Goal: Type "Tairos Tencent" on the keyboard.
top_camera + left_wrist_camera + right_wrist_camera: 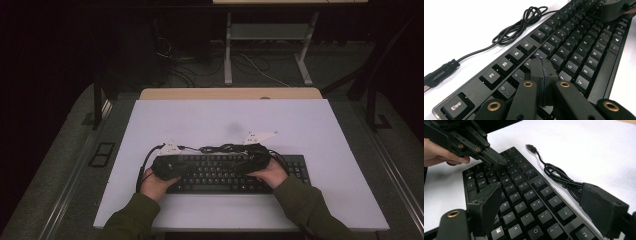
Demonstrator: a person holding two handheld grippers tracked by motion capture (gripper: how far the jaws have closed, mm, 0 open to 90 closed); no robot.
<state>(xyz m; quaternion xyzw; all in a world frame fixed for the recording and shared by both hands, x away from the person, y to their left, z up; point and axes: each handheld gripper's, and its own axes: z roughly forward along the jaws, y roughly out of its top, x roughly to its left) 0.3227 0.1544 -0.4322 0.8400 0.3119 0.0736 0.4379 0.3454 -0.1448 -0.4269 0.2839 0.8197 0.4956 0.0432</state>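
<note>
Keyboard [235, 174] lies flat on white table [200, 120], near edge at 6 o'clock from table middle. Black, wide, hard, looks stiff and fairly light; keys can pop or press, so best grab by short ends, not key tops. Left gripper [541, 65] pinched tight, holding nothing, tip down on number-row keys. Keyboard cord [522, 23] loose, bendy, bunched at 12 o'clock behind keyboard, plug free. Right gripper [544, 202] spread wide above keys. Table smooth, bare. Room dark, floor with desk legs and wires at 12 o'clock.
</note>
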